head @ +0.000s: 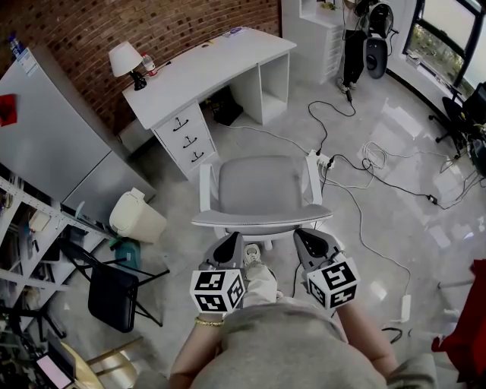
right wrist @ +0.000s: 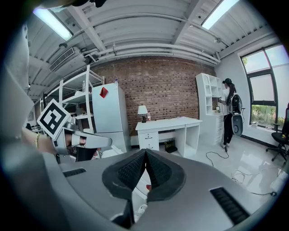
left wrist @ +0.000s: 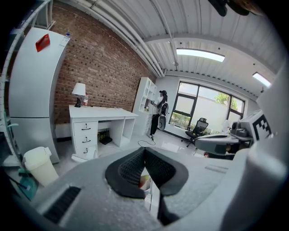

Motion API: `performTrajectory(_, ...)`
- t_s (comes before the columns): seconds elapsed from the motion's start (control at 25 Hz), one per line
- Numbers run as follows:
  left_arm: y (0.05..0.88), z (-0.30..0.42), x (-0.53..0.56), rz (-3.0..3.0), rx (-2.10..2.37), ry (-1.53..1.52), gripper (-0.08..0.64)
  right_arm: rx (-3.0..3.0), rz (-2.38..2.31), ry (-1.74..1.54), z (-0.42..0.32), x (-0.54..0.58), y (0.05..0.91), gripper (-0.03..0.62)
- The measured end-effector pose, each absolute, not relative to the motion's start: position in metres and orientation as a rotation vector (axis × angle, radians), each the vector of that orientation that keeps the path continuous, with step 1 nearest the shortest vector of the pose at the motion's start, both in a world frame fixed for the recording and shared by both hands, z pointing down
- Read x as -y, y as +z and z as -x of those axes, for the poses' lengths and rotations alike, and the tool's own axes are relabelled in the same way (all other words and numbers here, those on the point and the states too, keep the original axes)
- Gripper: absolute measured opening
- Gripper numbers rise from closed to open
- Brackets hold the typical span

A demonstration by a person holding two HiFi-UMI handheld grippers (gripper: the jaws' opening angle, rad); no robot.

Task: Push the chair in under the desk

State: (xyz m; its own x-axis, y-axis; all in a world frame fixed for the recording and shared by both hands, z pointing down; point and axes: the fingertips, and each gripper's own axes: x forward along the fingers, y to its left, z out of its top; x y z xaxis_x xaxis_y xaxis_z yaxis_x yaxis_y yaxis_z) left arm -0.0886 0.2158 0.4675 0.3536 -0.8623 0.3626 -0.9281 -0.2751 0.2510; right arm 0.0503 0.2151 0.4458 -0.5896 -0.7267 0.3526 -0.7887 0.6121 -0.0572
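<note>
Both tongs were pressed together with nothing between them. Left gripper (head: pixel 228 243) and right gripper (head: pixel 311 241) sat side by side just behind the backrest of the grey chair (head: pixel 262 186); couldn't tell if they touched it. Chair stood out on the open floor facing the white desk (head: pixel 205 68), apart from it, not under it. Lamp (head: pixel 125 59) stood on the desk's far-left end.

Just ahead of the jaws, pale grey seat and back on the white-framed chair (head: pixel 262 190), with the plain white desk (head: pixel 205 72) beyond it against a red-brown brick wall (head: pixel 152 23). Behind the jaws, black-and-white square markers on the grey left gripper (head: pixel 228 247) and right gripper (head: pixel 310 245), both black-padded. Left of the jaws, cream bin (head: pixel 137 216), black folding chair (head: pixel 114 295), silver-grey fridge (head: pixel 53 129) with a red tag (head: pixel 6 109).
</note>
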Motion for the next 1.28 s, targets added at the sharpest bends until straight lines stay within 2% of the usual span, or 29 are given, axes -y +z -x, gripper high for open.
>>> performTrajectory(0.56, 0.501, 0.09, -0.188, -2.345, 1.346, 0.599, 0.011, 2.42, -1.081, 0.146, -0.043, -0.184, 0.469, 0.009)
performTrajectory(0.76, 0.514, 0.092, -0.186, -2.409, 1.25, 0.794, 0.078, 2.385, -0.975, 0.126, -0.039, -0.181, 0.479, 0.011)
performTrajectory(0.8, 0.517, 0.092, -0.186, -2.42, 1.215, 0.835, 0.092, 2.377, -0.948, 0.119, -0.038, -0.18, 0.482, 0.016)
performTrajectory(0.88, 0.525, 0.09, -0.187, -2.442, 1.137, 0.924, 0.132, 2.36, -0.878, 0.098, -0.036, -0.181, 0.488, 0.101)
performTrajectory(0.92, 0.529, 0.09, -0.188, -2.454, 1.102, 0.976, 0.149, 2.348, -0.842, 0.079, -0.035, -0.181, 0.491, 0.114)
performTrajectory(1.28, 0.552, 0.089, -0.183, -2.629, 0.848, 1.571, 0.16, 2.139, -0.515, -0.198, -0.029, -0.178, 0.522, 0.123)
